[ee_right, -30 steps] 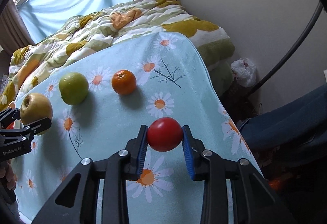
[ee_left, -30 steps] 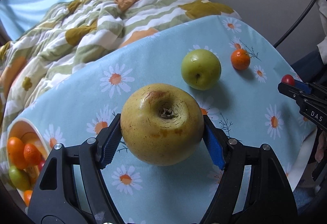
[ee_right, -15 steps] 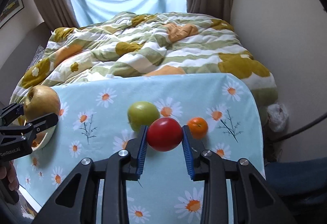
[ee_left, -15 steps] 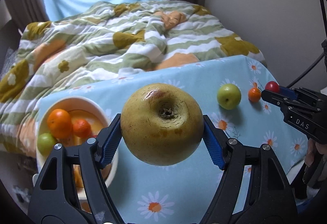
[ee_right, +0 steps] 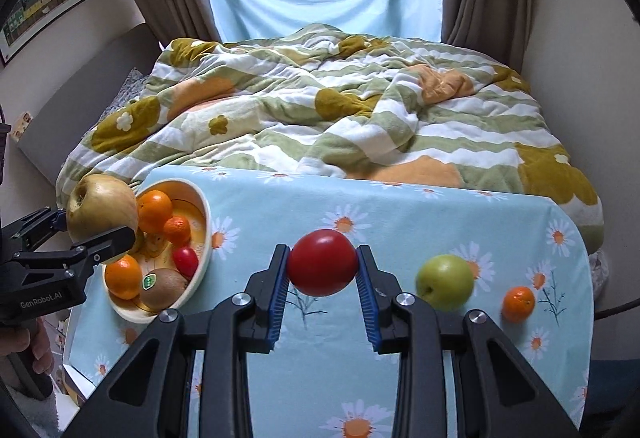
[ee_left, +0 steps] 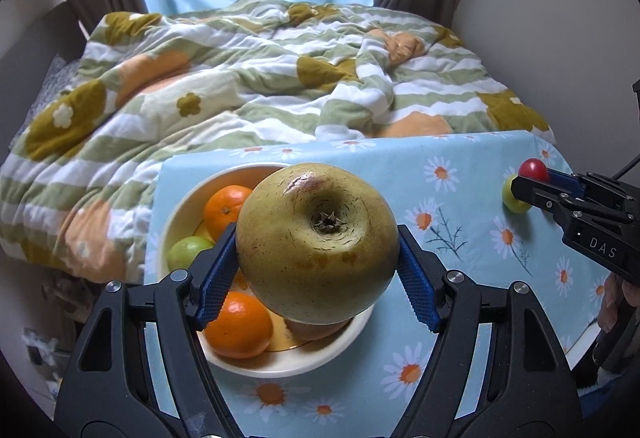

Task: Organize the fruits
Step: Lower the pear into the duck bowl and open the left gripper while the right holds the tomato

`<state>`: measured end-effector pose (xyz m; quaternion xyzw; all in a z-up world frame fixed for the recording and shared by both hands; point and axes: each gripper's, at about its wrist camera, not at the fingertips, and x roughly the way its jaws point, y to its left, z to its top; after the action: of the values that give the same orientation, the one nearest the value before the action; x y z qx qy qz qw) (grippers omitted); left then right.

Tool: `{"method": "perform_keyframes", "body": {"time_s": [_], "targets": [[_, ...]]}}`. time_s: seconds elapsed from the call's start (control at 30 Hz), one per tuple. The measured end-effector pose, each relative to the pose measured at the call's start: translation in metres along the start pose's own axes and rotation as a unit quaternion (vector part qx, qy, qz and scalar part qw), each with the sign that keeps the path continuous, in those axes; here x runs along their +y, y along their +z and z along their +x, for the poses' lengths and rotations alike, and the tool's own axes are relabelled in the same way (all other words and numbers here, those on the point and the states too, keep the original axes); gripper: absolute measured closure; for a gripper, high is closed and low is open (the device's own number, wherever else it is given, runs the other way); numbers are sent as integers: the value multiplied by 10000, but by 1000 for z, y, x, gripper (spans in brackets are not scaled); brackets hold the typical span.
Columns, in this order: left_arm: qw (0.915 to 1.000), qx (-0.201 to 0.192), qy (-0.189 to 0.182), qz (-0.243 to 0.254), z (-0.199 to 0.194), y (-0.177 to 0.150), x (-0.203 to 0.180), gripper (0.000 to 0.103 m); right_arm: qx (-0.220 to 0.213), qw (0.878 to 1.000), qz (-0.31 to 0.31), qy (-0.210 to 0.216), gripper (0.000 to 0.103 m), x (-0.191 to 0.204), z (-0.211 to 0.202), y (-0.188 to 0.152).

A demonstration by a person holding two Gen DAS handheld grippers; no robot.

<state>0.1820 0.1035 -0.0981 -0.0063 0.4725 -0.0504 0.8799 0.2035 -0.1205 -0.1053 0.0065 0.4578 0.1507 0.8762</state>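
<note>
Left wrist view: left gripper clenched on a yellow-brown apple, held above the cream bowl, which sits at the left edge of the daisy tablecloth. Bowl holds oranges & a small green fruit; bare cloth lies to the right. Right gripper enters at far right, gripping a red tomato.

Right wrist view: right gripper grasps the red tomato over mid-cloth, w/ bare cloth between it and the bowl. Green apple & mandarin lie near the right edge.

Vs 1.0 s ago: apple was low over the cloth w/ the bowl at frame edge; now it hangs over the bowl. Tomato has shifted from the right edge toward centre
</note>
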Motion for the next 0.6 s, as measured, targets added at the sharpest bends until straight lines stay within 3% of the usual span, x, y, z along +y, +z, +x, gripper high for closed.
{"method": "perform_keyframes", "body": {"time_s": [0.33, 0.6], "targets": [[9996, 51, 56, 259, 26, -11, 37, 23, 145, 9997, -118, 170, 73, 56, 35, 4], [9985, 192, -161, 487, 52, -19, 39, 22, 225, 9997, 57, 29, 73, 67, 51, -1]]}}
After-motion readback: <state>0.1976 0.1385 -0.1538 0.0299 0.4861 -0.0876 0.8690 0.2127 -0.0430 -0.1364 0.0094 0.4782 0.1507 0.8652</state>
